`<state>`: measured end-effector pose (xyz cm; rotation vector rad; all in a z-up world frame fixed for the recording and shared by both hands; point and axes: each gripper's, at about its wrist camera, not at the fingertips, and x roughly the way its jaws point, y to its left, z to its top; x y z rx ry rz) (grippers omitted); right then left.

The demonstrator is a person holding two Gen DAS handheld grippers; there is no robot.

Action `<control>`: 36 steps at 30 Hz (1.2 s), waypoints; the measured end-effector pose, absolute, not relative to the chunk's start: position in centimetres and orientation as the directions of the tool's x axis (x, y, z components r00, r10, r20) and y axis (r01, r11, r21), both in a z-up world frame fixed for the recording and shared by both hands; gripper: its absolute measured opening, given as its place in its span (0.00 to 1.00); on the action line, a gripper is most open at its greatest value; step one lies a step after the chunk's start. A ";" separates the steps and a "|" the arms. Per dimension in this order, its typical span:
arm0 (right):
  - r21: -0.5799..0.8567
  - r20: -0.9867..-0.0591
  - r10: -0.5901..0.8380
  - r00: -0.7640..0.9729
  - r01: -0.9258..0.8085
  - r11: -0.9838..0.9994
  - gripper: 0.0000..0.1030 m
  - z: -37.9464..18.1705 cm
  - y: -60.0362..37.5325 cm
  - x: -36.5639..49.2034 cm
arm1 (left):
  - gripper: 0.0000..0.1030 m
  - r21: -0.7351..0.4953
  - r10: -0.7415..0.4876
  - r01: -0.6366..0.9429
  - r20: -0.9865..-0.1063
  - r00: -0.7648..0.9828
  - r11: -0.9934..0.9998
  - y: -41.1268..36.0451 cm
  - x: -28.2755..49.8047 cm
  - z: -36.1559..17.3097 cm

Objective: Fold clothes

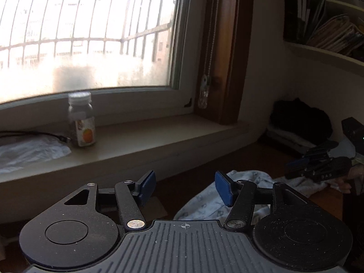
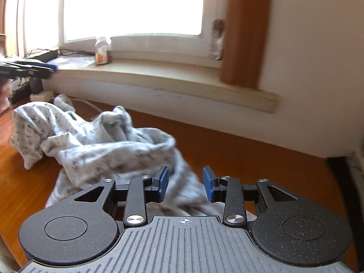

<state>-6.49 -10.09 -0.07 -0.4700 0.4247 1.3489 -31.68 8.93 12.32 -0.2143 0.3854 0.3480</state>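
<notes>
The crumpled pale grey patterned garment (image 2: 95,145) smears with motion blur near the lens, its lower part hidden behind the gripper body; the small white-capped bottle with an orange label (image 1: 81,120) is too soft to read. The stacked books on the wall shelf (image 1: 334,34) run off the right edge.

Bright window (image 1: 86,34), pale sill (image 1: 159,134), wooden table (image 2: 227,150).

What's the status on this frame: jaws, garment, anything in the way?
Left gripper open, empty. Right gripper open, over the garment, nothing held. Garment crumpled on the wooden table, unfolded. No obstruction seen.

Bare wooden table (image 2: 250,159) right of the crumpled garment (image 2: 109,145); windowsill (image 2: 159,77) blocks behind.
</notes>
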 end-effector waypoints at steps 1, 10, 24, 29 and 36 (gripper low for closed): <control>-0.078 -0.554 0.816 0.166 -0.986 0.148 0.34 -0.2 -9.4 -6.8 | 0.60 -0.157 0.266 -0.353 -0.406 0.874 0.922 9.2 -30.7 11.4; -0.005 -0.593 0.797 0.113 -0.991 0.137 0.43 -0.9 -5.5 -7.5 | 0.60 -0.183 0.123 -0.235 -0.475 0.872 0.955 9.0 -26.5 5.5; 0.108 -0.577 0.816 0.040 -0.986 0.124 0.45 0.4 -5.1 -8.2 | 0.13 -0.090 0.131 -0.214 -0.546 0.827 0.973 7.5 -25.3 3.9; 0.165 -0.641 0.768 0.021 -0.973 0.164 0.51 -0.8 -3.9 -8.6 | 0.06 -0.083 0.169 -0.241 -0.498 0.850 0.967 7.7 -26.3 4.6; 0.108 -0.621 0.781 0.067 -0.979 0.170 0.10 -0.5 -3.3 -9.4 | 0.05 -0.091 0.233 -0.297 -0.420 0.877 0.951 8.3 -27.9 6.2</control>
